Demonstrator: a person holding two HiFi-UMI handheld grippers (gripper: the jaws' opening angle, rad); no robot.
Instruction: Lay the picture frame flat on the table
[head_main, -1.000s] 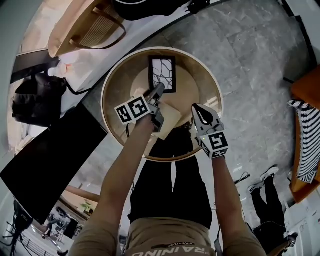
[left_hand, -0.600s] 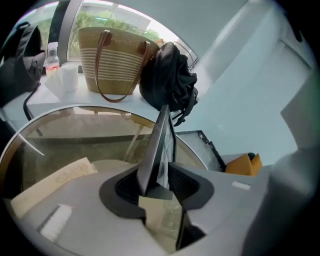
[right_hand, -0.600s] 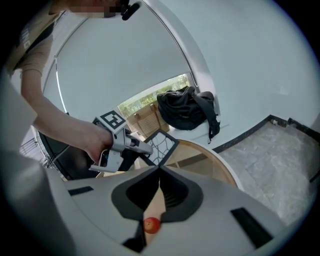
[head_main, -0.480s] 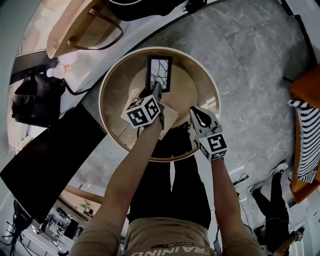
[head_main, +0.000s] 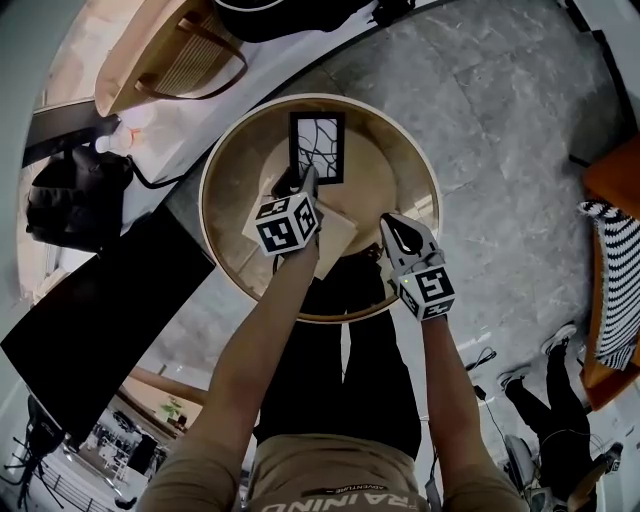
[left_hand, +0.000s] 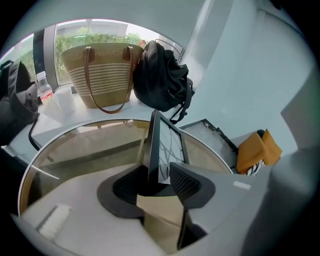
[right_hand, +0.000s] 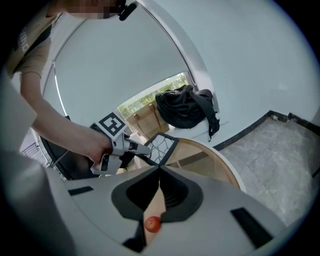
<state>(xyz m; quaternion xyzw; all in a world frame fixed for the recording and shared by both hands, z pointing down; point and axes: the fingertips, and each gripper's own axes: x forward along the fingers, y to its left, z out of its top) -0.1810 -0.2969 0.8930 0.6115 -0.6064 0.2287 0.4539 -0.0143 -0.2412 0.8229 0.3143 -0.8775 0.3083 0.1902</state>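
Left gripper view: your left gripper (left_hand: 159, 175) has its jaws opening, with the picture frame (left_hand: 156, 145) edge-on and upright between them, pads not pressing it.
Right gripper: your right gripper (right_hand: 159, 172) is clenched on nothing, over the near rim.
Frame's place: far half of the round table (head_main: 215, 160), not yet flat.
In the way: a beige board (head_main: 338, 238) just beside the frame's base (under your left gripper).
Around: woven bag (left_hand: 97, 75), black backpack (left_hand: 162, 75), black bag (head_main: 75, 195), bottle (left_hand: 44, 90), all beyond the table.
Count: one frame, one board, three bags, one bottle.
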